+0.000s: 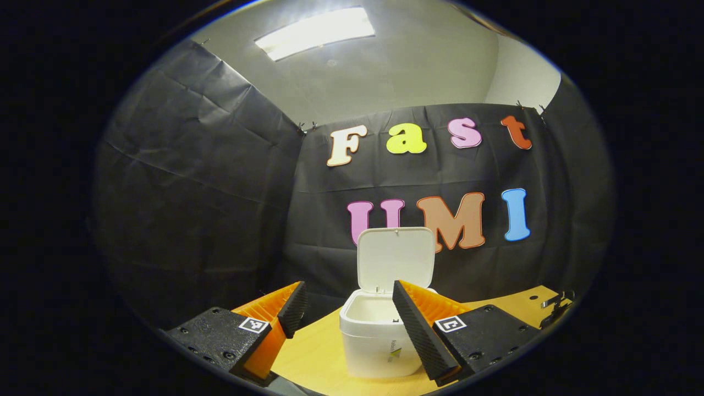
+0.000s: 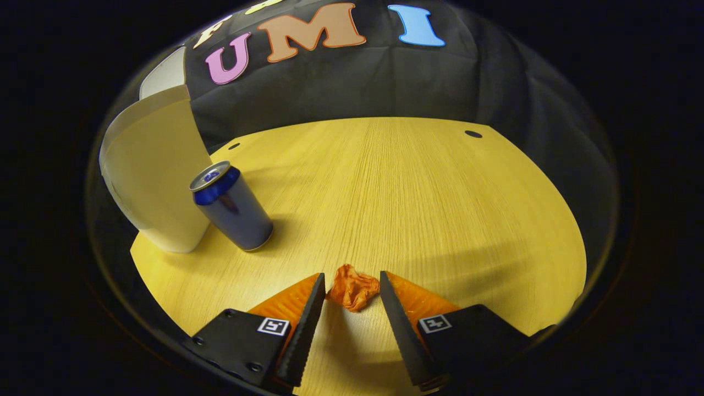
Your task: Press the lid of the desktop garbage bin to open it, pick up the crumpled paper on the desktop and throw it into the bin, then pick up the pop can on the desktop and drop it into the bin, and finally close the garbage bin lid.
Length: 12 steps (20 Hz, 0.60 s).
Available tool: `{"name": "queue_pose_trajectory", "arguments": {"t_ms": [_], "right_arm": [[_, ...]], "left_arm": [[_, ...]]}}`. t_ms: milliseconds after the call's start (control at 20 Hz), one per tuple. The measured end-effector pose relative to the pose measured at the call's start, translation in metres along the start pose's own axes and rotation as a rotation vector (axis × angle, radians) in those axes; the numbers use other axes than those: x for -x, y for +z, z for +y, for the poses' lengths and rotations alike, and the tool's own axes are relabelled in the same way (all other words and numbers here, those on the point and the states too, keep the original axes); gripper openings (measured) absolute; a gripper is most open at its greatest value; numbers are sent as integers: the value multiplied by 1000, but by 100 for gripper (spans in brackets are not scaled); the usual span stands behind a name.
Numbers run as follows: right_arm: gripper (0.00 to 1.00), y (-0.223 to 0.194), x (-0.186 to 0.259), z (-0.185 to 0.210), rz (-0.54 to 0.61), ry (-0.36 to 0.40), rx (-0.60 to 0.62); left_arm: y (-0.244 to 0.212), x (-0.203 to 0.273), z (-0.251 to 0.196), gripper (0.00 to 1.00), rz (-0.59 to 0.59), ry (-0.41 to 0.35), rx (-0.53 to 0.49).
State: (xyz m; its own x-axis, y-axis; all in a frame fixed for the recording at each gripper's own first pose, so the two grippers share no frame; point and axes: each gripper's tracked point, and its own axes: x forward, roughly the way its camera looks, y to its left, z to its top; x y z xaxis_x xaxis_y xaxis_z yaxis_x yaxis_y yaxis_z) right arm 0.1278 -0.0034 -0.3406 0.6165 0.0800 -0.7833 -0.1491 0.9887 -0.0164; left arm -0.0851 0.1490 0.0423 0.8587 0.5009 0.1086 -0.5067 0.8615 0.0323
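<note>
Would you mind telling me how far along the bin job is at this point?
Done: the bin is open, its lid upright. In hand: the right gripper has its fingers on either side of the paper on the table, though a full grip can't be confirmed. Left: drop the paper in, bin the can standing beside the bin, close the lid. The left gripper is open.

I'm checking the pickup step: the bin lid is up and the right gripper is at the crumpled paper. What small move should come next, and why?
Probably close the right gripper on the crumpled paper. The paper lies on the table between the open fingers at their tips, not yet pinched, and the bin already stands with its lid up. The pop can can wait.
</note>
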Motion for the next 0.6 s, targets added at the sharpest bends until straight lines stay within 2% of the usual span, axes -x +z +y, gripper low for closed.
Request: {"name": "queue_pose_trajectory", "arguments": {"t_ms": [150,200,250,300,350,600], "right_arm": [[63,-3,-1,-2,9,-12,16],[54,-2,-2,-2,6,-12,19],[53,0,-1,-2,0,-14,21],[42,2,-2,-3,-7,-18,24],[36,1,-2,-2,-3,-14,27],[25,15,17,9,-45,19,53]], "left_arm": [[-2,1,-2,93,7,-1,4],[-3,1,-2,93,8,-3,3],[-3,1,-3,93,9,-5,4],[-4,1,-4,94,10,-7,4],[-4,0,-5,94,11,-8,4],[-5,4,-1,93,11,-11,12]]}}
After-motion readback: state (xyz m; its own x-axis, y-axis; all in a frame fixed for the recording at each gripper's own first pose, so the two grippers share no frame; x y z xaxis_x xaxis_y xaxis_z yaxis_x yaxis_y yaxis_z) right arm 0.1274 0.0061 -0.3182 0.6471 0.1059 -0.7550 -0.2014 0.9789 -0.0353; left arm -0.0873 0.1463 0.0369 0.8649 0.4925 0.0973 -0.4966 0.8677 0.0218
